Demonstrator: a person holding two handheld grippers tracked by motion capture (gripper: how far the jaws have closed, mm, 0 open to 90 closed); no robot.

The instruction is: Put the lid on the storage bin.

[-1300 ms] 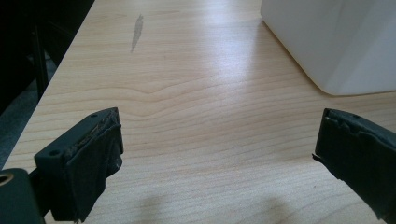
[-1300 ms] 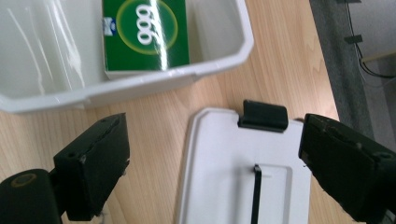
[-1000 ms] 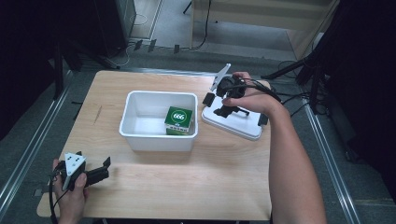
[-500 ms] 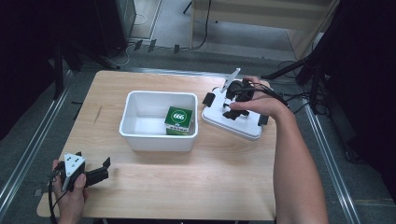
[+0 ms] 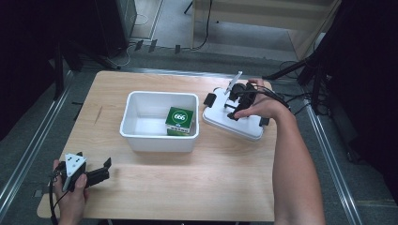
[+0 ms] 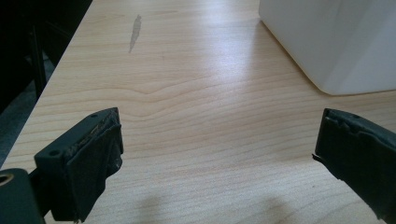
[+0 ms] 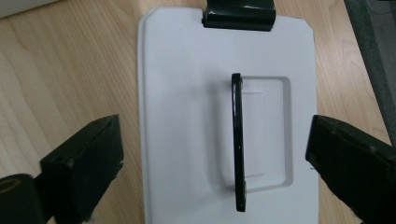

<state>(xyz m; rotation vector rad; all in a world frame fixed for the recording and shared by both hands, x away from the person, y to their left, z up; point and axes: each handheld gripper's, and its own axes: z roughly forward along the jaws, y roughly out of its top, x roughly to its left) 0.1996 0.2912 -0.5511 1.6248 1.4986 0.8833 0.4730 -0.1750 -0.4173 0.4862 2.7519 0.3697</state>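
Lab-style recording bay: light wooden table (image 5: 187, 187) set between metal floor rails (image 5: 28, 154), dark stands (image 5: 319, 70), loose black cables (image 5: 202, 37).

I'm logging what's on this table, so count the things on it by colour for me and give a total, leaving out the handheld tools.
White: 2, the open bin and the lid with its black handle and clips, lying beside the bin.
Green: 1, the box inside the bin.
Total: 3
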